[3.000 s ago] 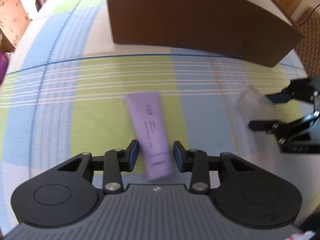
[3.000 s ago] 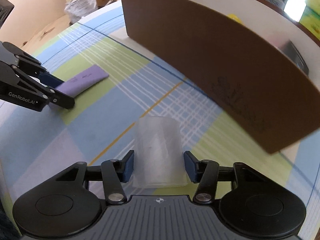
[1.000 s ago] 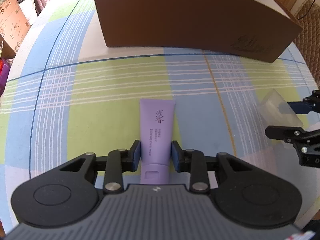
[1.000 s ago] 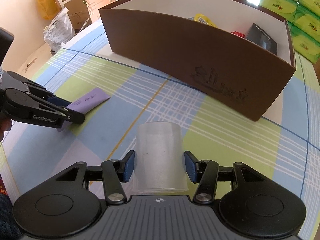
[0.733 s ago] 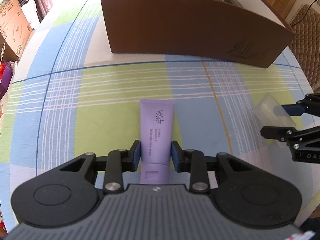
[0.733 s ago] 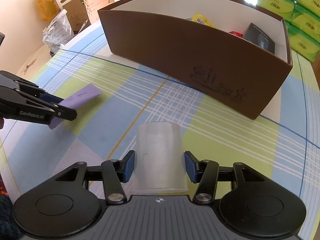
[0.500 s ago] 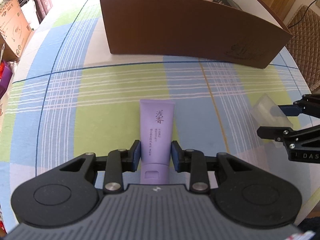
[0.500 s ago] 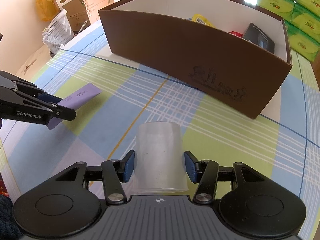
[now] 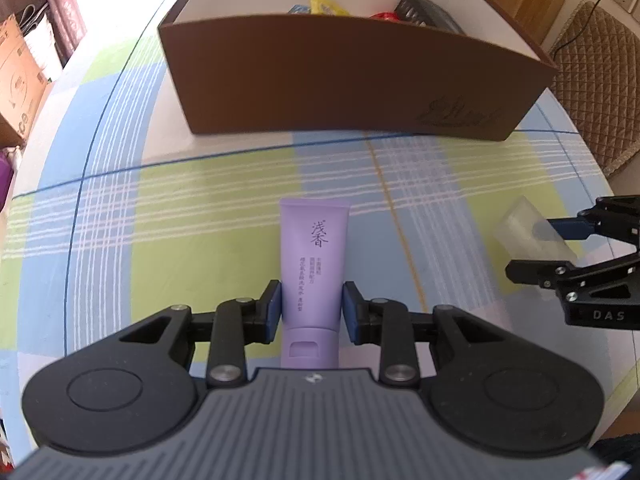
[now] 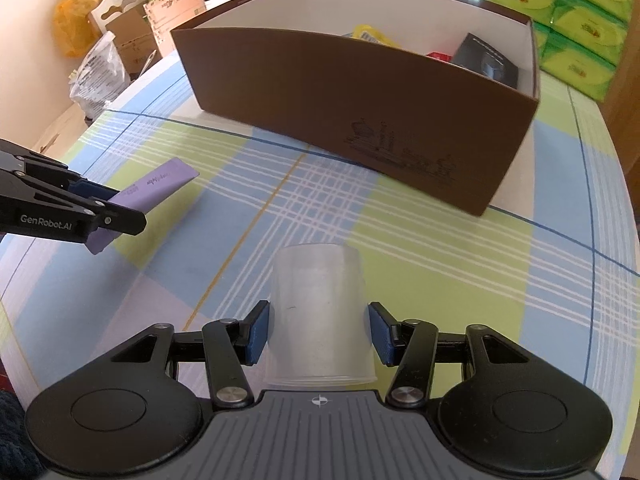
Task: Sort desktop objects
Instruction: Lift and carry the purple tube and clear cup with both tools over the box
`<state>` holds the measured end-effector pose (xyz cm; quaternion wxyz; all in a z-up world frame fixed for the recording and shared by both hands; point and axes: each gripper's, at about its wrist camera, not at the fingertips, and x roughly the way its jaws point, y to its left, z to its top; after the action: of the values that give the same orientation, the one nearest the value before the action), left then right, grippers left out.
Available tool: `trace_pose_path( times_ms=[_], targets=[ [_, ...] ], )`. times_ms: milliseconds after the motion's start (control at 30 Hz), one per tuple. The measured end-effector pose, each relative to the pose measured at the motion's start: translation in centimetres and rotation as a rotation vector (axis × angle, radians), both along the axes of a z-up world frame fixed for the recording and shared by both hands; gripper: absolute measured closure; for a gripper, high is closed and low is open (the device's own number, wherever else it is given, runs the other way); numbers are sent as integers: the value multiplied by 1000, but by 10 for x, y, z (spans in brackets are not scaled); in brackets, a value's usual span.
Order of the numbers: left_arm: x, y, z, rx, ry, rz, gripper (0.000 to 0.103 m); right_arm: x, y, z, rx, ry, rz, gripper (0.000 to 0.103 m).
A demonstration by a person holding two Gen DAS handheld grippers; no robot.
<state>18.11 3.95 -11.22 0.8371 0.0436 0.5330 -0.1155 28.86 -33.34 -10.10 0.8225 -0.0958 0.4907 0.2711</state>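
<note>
My left gripper [image 9: 312,306] is shut on a purple tube [image 9: 313,256] and holds it above the checked tablecloth, crimped end forward. The tube also shows in the right wrist view [image 10: 154,190], held by the left gripper [image 10: 100,210]. My right gripper [image 10: 319,330] is shut on a clear plastic cup [image 10: 318,320], its base pointing forward. The cup shows in the left wrist view [image 9: 528,232] in the right gripper [image 9: 560,248]. A brown cardboard box [image 9: 360,80] stands ahead, open-topped, also in the right wrist view [image 10: 360,92].
The box holds a yellow packet [image 10: 370,36], a red item [image 10: 438,56] and a black box [image 10: 486,60]. Green tissue packs [image 10: 576,12] stack at the back right. Cartons and bags [image 10: 112,48] lie beyond the table's left edge. A chair [image 9: 596,92] stands at the right.
Both grippers have risen and moved toward the box with their objects still held. The inside of the box now shows in the left wrist view.
</note>
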Motion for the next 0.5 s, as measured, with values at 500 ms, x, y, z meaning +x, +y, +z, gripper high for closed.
trace_pose_path(
  times_ms=[500],
  targets=[
    [8, -5, 34, -31, -77, -12, 76, 9, -1, 15, 34, -19, 12, 54]
  ],
)
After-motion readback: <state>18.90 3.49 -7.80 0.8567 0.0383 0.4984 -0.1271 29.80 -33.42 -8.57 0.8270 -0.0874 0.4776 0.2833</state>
